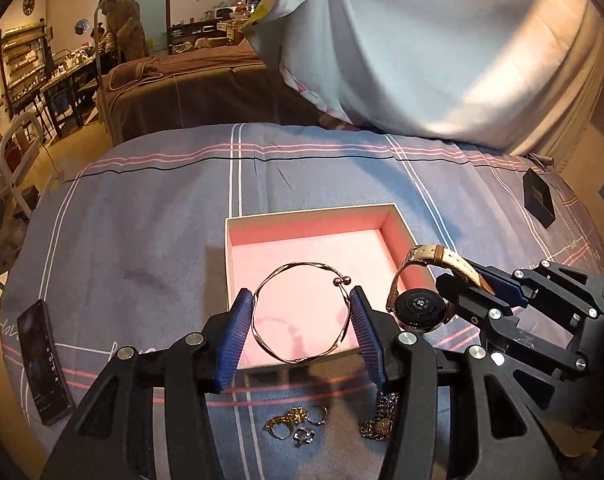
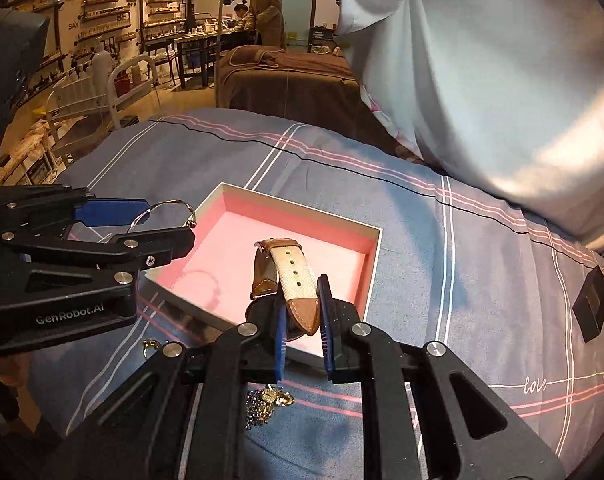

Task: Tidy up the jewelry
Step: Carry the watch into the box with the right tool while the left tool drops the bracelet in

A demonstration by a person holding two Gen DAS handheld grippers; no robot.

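Hidden: we see the chain [image 1: 378, 420] only in part, behind our left gripper's finger; the watch's face is turned away from both views.
Left gripper [image 1: 302, 320]: spread wide, its blue pads pinch the gold bangle [image 1: 302, 312] by its sides, above the near edge of the pink-lined box [image 1: 310, 220].
Right gripper [image 2: 302, 320]: we clamp the watch [image 2: 286, 280] by its strap, over the box's near part.
Around: rings [image 1: 298, 424] lie on the bed [image 1: 142, 240] near us; a phone [image 1: 42, 364] lies left, a small black box [image 1: 538, 196] right.
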